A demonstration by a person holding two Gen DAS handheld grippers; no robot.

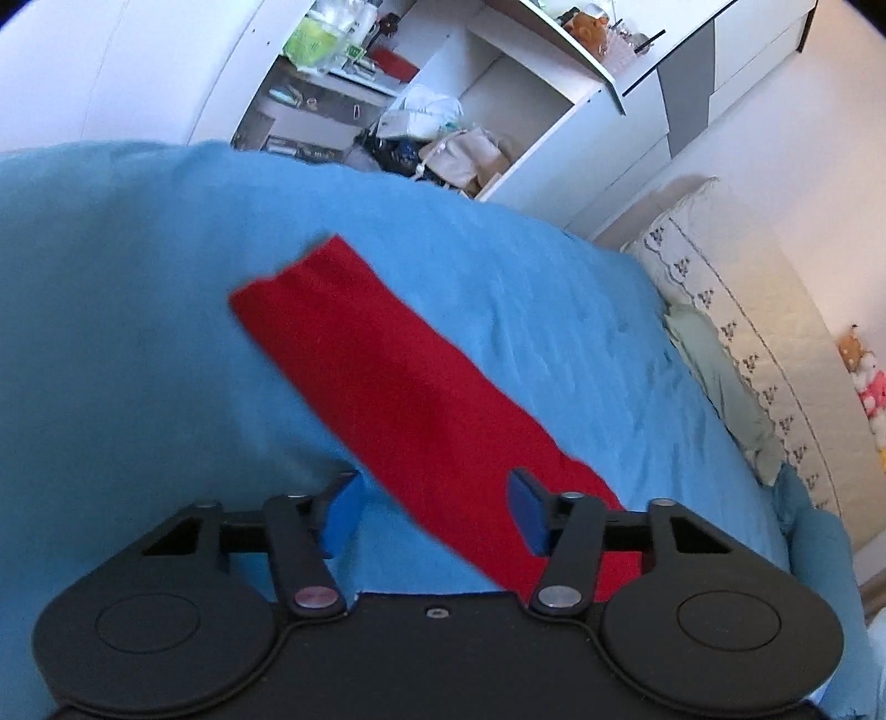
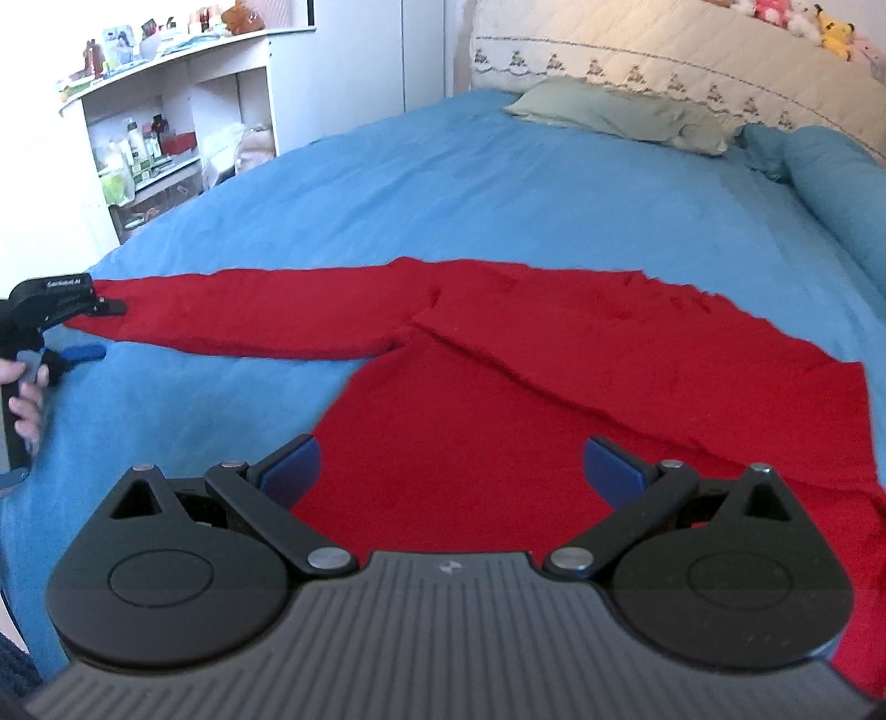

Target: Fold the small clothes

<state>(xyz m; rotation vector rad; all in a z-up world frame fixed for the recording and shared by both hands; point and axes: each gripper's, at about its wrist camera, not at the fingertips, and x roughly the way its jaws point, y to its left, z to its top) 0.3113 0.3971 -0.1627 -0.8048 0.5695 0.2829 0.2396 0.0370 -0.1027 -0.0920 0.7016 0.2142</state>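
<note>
A red long-sleeved sweater (image 2: 498, 387) lies flat on the blue bed cover (image 2: 443, 183), with one sleeve stretched out to the left and the other folded across the body. My right gripper (image 2: 451, 465) hovers open over the sweater's body, its pads apart and nothing between them. In the left wrist view the stretched red sleeve (image 1: 387, 376) runs diagonally between the blue pads of my left gripper (image 1: 434, 509); the pads stand apart on either side without pressing it. The right wrist view shows the left gripper (image 2: 99, 329) at the sleeve's cuff end, held by a hand (image 2: 27, 399).
White shelves (image 2: 166, 138) crowded with bottles and bags stand beyond the bed's far left side. A pale green pillow (image 2: 614, 113) and a blue bolster (image 2: 830, 183) lie against the quilted headboard (image 2: 664, 50). Plush toys (image 2: 830, 27) sit on top.
</note>
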